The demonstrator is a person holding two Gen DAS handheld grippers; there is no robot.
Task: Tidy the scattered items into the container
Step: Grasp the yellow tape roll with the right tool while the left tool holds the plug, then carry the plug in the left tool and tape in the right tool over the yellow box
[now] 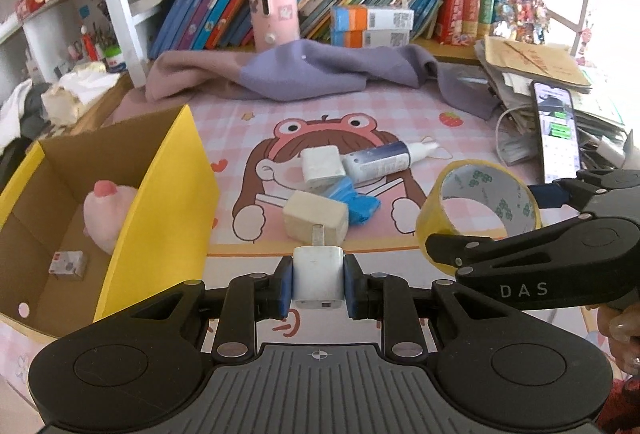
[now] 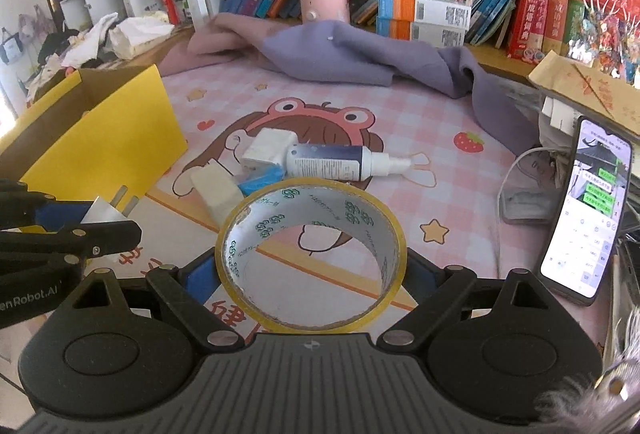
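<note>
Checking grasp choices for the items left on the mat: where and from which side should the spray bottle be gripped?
Grip the spray bottle across the middle of its cylindrical body, coming from above. It lies on its side, nozzle toward the phone, and its base butts against the white block, so the ends are awkward. Fingers should straddle its width. Both grippers are currently full.

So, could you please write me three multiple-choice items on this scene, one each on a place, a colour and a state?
1. Where is the pink plush toy?
A. On the mat
B. Inside the box
C. On the bookshelf

2. What colour is the outside of the cardboard box?
A. Yellow
B. Green
C. Red

3. What does the right claw hold?
A. Nothing
B. The spray bottle
C. The tape roll

Answers: 1 B, the toy lies on the box floor beside a small carton. 2 A, its outer wall is yellow. 3 C, the pads press the roll's sides, while the left claw grips the white charger.
</note>
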